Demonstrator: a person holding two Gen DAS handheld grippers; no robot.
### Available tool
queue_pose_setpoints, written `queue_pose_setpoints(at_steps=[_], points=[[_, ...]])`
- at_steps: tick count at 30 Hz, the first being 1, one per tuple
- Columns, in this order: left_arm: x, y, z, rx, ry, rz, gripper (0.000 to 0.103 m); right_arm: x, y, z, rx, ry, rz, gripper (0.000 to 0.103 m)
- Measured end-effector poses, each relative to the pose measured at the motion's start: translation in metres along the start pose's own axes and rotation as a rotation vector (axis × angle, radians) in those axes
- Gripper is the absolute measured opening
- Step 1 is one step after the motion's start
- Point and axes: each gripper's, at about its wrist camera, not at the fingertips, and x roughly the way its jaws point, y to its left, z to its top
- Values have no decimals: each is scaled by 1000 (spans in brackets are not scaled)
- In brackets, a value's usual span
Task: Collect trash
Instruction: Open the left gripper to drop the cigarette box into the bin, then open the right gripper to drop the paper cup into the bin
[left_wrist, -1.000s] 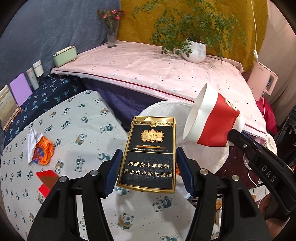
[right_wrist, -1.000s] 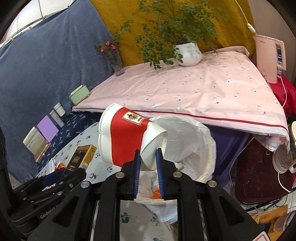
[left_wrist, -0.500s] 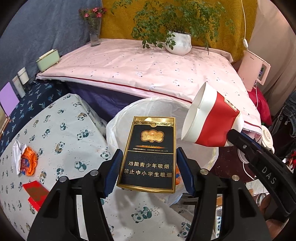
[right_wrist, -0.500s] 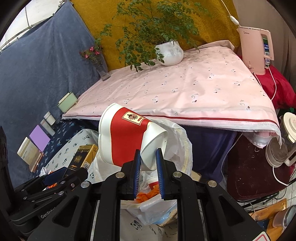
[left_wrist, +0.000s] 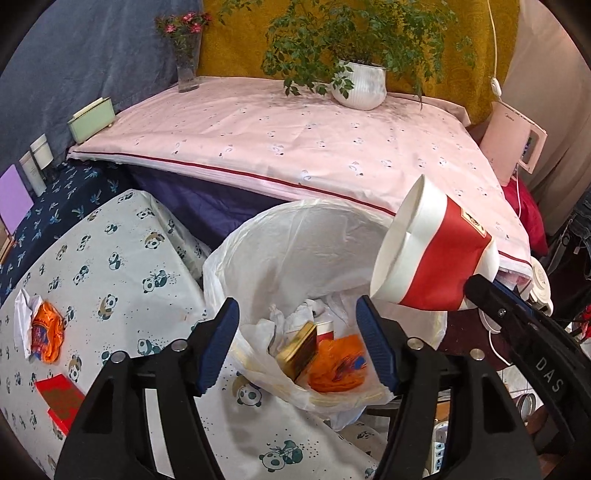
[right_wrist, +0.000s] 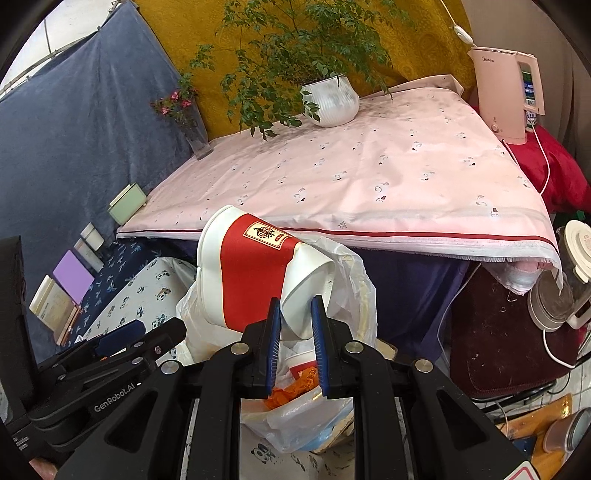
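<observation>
Since the earlier frame the cigarette box (left_wrist: 298, 350) has left the left gripper (left_wrist: 297, 345) and now lies inside the bag (left_wrist: 295, 251), standing on edge among the trash. The left fingers (left_wrist: 218, 343) are spread wide and hold nothing; they sit just above the near rim of the bag.

The right gripper (right_wrist: 295, 332) is clenched on the narrow end of a paper cup (right_wrist: 247, 273). The cup is red with white ends, tilted on its side, its wide end pointing left. In the left wrist view the same cup (left_wrist: 428, 254) hangs over the right rim of the bag, apart from the contents below.

Bag contents visible from the left wrist view: the box, an orange wrapper (left_wrist: 338, 365) touching the box on its right, crumpled white paper behind, and a red and white item partly hidden.

The bag hangs at the edge of the counter (left_wrist: 122, 266), which carries a panda-print cloth. Still on the counter, well apart from the bag:
- an orange and white wrapper (left_wrist: 40, 328) near the left edge;
- a red packet (left_wrist: 61, 400) just below it.

Behind the bag is a pink-covered surface (left_wrist: 295, 140) with a potted plant (left_wrist: 360, 85) and a vase of flowers (left_wrist: 186, 62).
</observation>
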Motion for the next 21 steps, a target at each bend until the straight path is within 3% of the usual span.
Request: queue_pose_setpoints(at_steps=[9,21], points=[[-9,30,-10,-64,-10,57,76,12,12,-2,-23,25,17,16],[-20,60,-23,-131,-4,94,81,20,42,-3,-67,29,34,19]])
